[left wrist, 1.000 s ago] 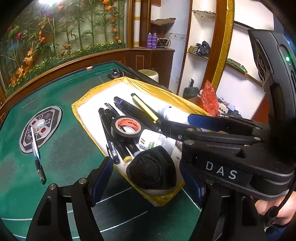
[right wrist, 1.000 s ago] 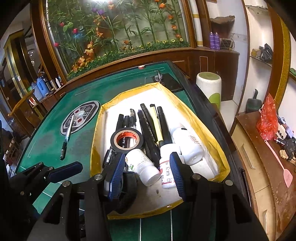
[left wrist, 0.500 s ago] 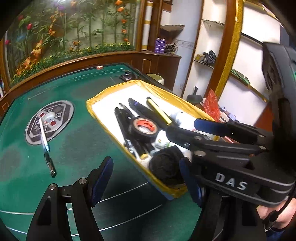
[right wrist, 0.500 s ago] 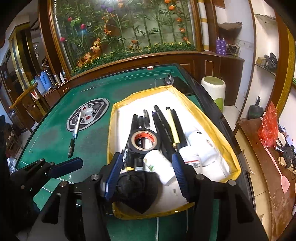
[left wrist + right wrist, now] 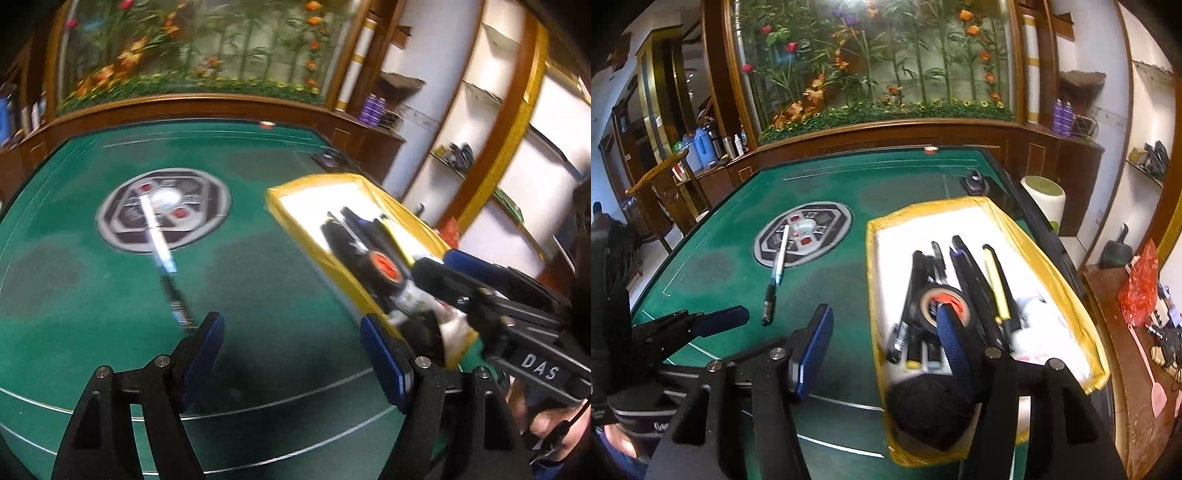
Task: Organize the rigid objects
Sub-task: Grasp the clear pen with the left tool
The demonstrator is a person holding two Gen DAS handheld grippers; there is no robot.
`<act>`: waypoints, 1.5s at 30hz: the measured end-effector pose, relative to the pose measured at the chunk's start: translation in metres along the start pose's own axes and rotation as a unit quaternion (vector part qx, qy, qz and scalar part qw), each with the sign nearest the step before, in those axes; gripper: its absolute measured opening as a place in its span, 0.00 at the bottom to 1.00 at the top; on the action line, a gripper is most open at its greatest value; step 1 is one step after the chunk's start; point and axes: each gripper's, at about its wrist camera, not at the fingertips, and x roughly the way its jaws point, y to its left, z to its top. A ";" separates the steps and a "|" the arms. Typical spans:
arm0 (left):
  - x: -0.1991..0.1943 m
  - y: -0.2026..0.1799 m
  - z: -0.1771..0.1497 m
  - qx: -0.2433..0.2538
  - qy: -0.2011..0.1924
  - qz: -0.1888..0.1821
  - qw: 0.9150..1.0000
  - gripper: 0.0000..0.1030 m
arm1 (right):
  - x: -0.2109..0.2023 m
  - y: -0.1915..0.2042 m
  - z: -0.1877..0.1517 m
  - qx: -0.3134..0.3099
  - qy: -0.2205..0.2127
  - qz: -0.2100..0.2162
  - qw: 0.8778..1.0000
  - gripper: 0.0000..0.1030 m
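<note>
A white and black pen (image 5: 162, 254) lies loose on the green table (image 5: 258, 280), just ahead and left of my left gripper (image 5: 293, 350), which is open and empty above the felt. The yellow-rimmed tray (image 5: 873, 258) holds a black tape roll (image 5: 945, 306), several dark markers, a yellow pen (image 5: 995, 284), white bottles (image 5: 1034, 306) and a black rounded object (image 5: 931, 410) in its near corner. My right gripper (image 5: 882, 347) hangs over the tray's left wall, its jaws opening and gripping nothing. Its right finger is above the tape roll and the black object.
A round grey emblem (image 5: 803, 232) marks the table's middle, under the pen's far end. A small dark item (image 5: 975, 182) sits at the far right corner. Beyond the right edge stand a white stool (image 5: 1043, 195) and a wooden side table with a red bag (image 5: 1137, 288).
My left gripper swung left, away from the tray and toward the loose pen. The right gripper shifted left and widened; the black object no longer sits between its fingers.
</note>
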 end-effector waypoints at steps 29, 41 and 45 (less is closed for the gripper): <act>0.076 0.094 0.028 -0.082 0.061 0.237 0.966 0.14 | 0.142 0.040 0.061 0.083 0.005 0.105 0.991 0.55; 0.052 0.157 0.030 -0.083 0.051 0.183 0.978 0.10 | 0.171 0.068 0.045 0.055 0.077 0.155 0.983 0.46; 0.057 0.157 0.035 -0.073 0.050 0.199 0.976 0.10 | 0.187 0.100 0.043 0.026 0.107 0.141 0.984 0.46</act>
